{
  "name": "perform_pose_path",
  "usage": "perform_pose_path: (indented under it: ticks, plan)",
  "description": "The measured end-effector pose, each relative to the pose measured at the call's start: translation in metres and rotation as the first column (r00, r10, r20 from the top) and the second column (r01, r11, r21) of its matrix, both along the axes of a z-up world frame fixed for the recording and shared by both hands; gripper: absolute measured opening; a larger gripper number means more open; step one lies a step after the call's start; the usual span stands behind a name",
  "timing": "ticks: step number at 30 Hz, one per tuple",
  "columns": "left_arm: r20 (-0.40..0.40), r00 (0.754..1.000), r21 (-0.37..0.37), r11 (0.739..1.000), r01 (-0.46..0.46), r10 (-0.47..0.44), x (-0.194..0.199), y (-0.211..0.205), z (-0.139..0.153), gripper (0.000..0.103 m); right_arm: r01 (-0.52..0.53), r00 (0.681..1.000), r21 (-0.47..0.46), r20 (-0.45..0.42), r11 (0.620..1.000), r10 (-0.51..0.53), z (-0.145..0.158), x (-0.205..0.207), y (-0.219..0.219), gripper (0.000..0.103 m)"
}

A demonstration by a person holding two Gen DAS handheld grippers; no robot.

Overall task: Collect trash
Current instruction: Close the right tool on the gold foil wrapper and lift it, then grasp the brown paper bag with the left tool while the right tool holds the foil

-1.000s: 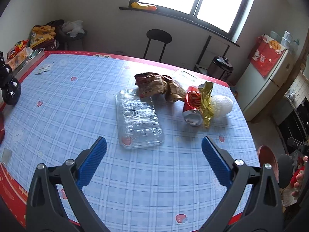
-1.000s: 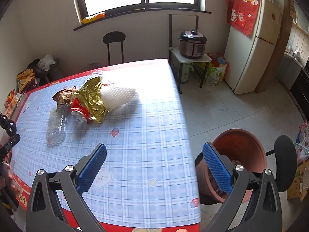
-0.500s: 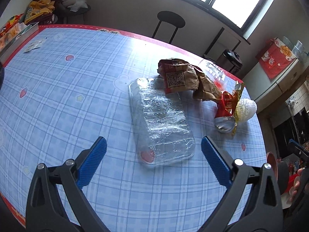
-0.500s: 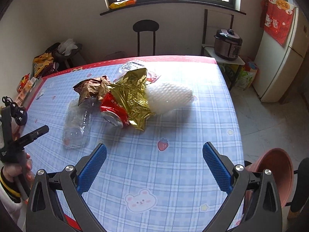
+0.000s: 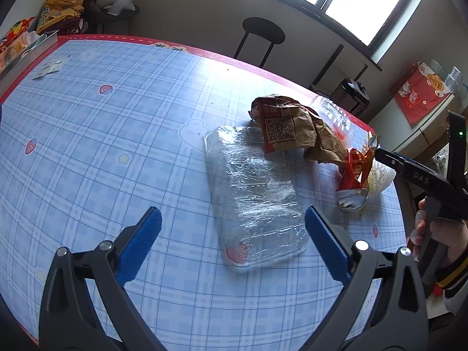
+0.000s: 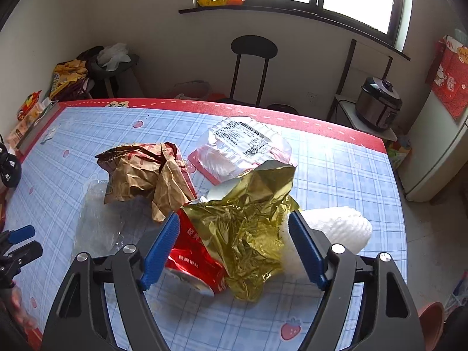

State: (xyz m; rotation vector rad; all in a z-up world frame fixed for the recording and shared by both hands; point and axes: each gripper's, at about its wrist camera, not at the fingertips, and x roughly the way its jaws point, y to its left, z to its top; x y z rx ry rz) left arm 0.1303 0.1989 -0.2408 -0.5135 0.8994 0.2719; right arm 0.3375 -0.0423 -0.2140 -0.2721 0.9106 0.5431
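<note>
Right gripper (image 6: 234, 245) tilted down, jaws closing around gold wrapper (image 6: 248, 219), not yet pinching. Left gripper (image 5: 232, 234) spread wide over clear tray (image 5: 254, 193).

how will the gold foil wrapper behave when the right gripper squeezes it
The gold wrapper is deeply creased and torn open, so it will probably crumple flat rather than resist. It looks thin, likely very light. The right gripper is closing around it and the red can beside it; the can might roll.

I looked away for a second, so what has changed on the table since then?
The right hand-held gripper swung in from the table's edge over the gold foil wrapper; jaws closing around it. The left hand-held gripper neared the clear plastic tray, open. The trash hasn't moved.
</note>
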Motion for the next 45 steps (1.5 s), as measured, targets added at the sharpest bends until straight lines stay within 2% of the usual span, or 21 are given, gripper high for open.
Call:
perform_pose_path:
  ticks: [6,7,8,10,11,15,17,26,30,36,40,42,45]
  plan:
    - [-0.001,1.000,-0.010,1.000,-0.016,0.016,0.001,0.005,-0.004,0.097,0.054,0.998,-0.116,0.031,0.992,-0.051,-0.020,0.003,0.027,0.070]
    - [-0.001,1.000,-0.010,1.000,-0.017,0.017,0.002,0.006,-0.005,0.097,0.065,0.998,-0.121,0.026,0.990,-0.063,-0.023,0.004,0.028,0.057]
    - [-0.001,1.000,-0.012,1.000,-0.018,0.018,0.003,0.006,-0.005,0.097,0.072,0.997,-0.125,0.014,0.990,-0.070,-0.025,0.003,0.027,0.038]
    - [0.002,1.000,-0.016,1.000,-0.017,0.017,0.005,0.006,-0.005,0.097,0.088,0.996,-0.117,-0.009,0.989,-0.090,-0.027,0.001,0.022,0.025]
    - [0.004,1.000,-0.017,1.000,-0.015,0.015,0.007,0.005,-0.005,0.097,0.102,0.994,-0.101,-0.015,0.990,-0.104,-0.026,-0.002,0.017,0.021]
    - [0.006,1.000,-0.024,1.000,-0.003,0.003,0.012,0.002,-0.006,0.097,0.128,0.991,-0.012,-0.030,0.992,-0.129,-0.014,-0.019,-0.004,0.017]
    - [0.004,1.000,-0.024,1.000,0.006,-0.006,0.015,-0.002,-0.007,0.097,0.134,0.991,0.023,-0.028,0.991,-0.133,-0.007,-0.029,-0.014,0.010]
    - [0.005,0.997,-0.012,0.997,0.072,-0.072,0.025,-0.020,-0.006,0.097,0.116,0.991,0.179,-0.089,0.977,-0.102,0.018,-0.061,-0.060,0.007]
    - [0.002,0.995,-0.002,0.995,0.095,-0.095,0.026,-0.026,-0.004,0.097,0.113,0.991,0.214,-0.097,0.970,-0.094,0.025,-0.075,-0.080,0.007]
    - [-0.018,0.993,0.020,0.993,0.115,-0.115,0.034,-0.025,-0.004,0.097,0.166,0.981,0.249,-0.137,0.954,-0.135,0.025,-0.088,-0.107,0.007]
    - [0.016,0.991,0.044,0.990,0.131,-0.131,0.057,-0.018,0.007,0.097,0.200,0.976,0.261,-0.144,0.944,-0.167,0.026,-0.091,-0.124,0.007]
    - [0.042,0.991,0.028,0.991,0.127,-0.128,0.075,-0.012,0.012,0.097,0.218,0.972,0.259,-0.143,0.941,-0.186,0.027,-0.091,-0.132,0.007]
    - [0.100,0.993,-0.075,0.994,0.074,-0.067,0.105,0.006,0.015,0.097,0.243,0.967,0.251,-0.145,0.937,-0.212,0.025,-0.089,-0.144,0.007]
